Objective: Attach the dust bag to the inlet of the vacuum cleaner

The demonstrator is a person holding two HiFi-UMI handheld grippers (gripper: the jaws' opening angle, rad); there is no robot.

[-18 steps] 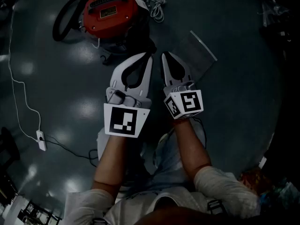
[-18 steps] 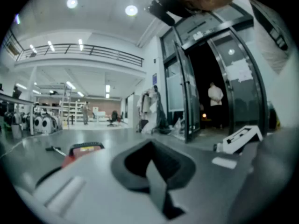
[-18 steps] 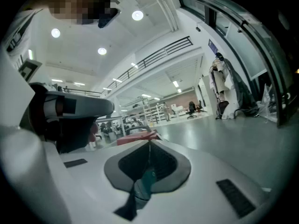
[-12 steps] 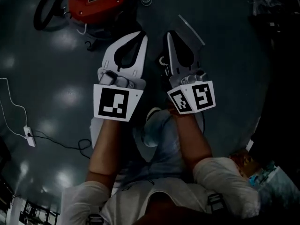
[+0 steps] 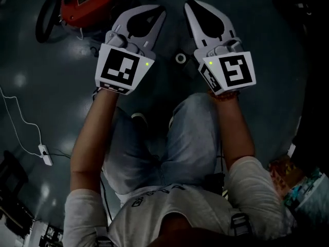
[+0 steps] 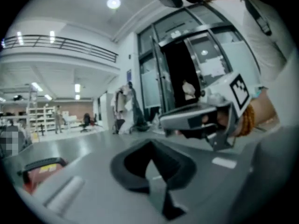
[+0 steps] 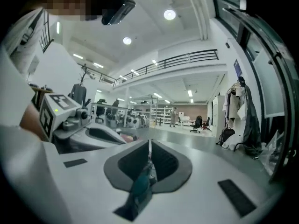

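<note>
Left gripper (image 5: 160, 10): fingers (image 6: 187, 164) pressed together, nothing held. Right gripper (image 5: 190, 5): fingers (image 7: 173, 164) also closed, empty. Both are held side by side, apart. Red vacuum cleaner (image 5: 87, 1) sits on the floor (image 5: 41, 86), just left of the left fingers and below them.

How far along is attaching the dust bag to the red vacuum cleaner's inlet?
Done: nothing visible. The red canister vacuum cleaner sits at the head view's top edge, no bag seen on it. In hand: nothing; the left gripper and right gripper have jaws together, empty. Left: no dust bag is in view, so finding, gripping and fitting it all remain.
</note>
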